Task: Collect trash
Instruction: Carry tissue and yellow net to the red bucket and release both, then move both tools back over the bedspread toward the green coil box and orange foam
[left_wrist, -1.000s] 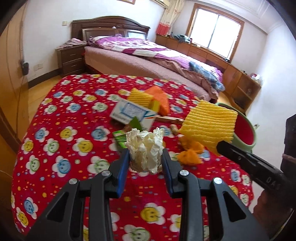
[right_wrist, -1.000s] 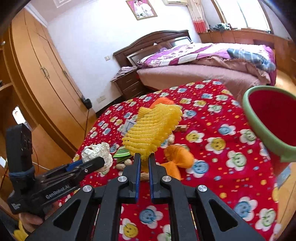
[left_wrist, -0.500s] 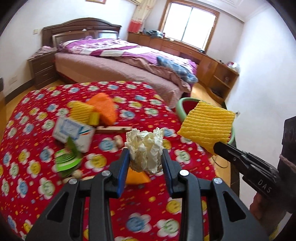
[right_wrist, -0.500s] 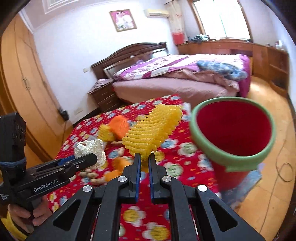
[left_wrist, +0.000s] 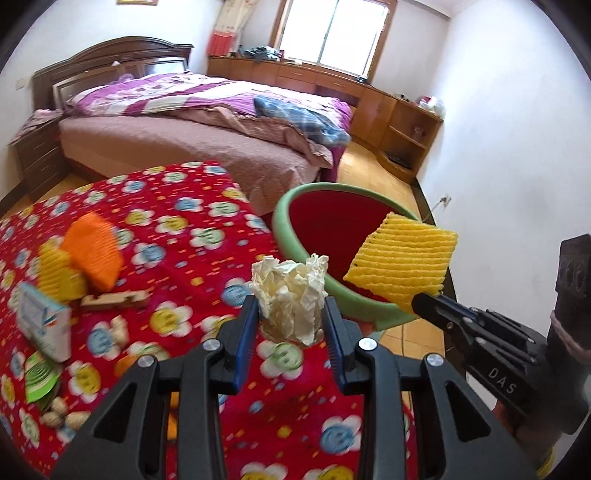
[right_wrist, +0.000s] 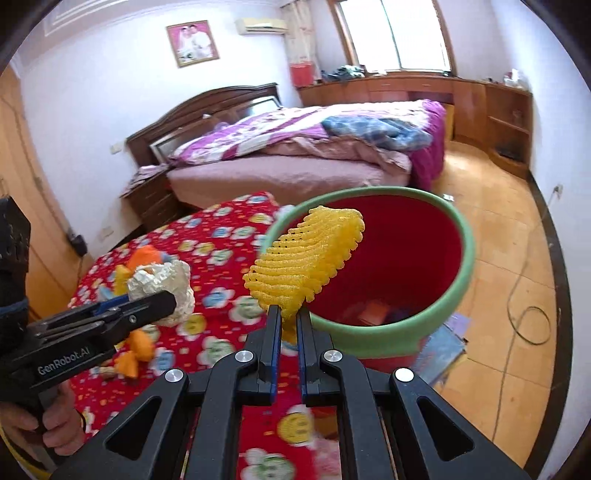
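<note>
You're over a red flowered tablecloth (left_wrist: 192, 229) in a bedroom w/ one bed (left_wrist: 207, 122). Your left gripper (left_wrist: 290, 325) clamps one crumpled paper wad (left_wrist: 290, 295); right gripper (right_wrist: 287, 325) pinches one yellow foam net (right_wrist: 306, 254) above one green-rimmed bin (right_wrist: 458, 280).
</note>
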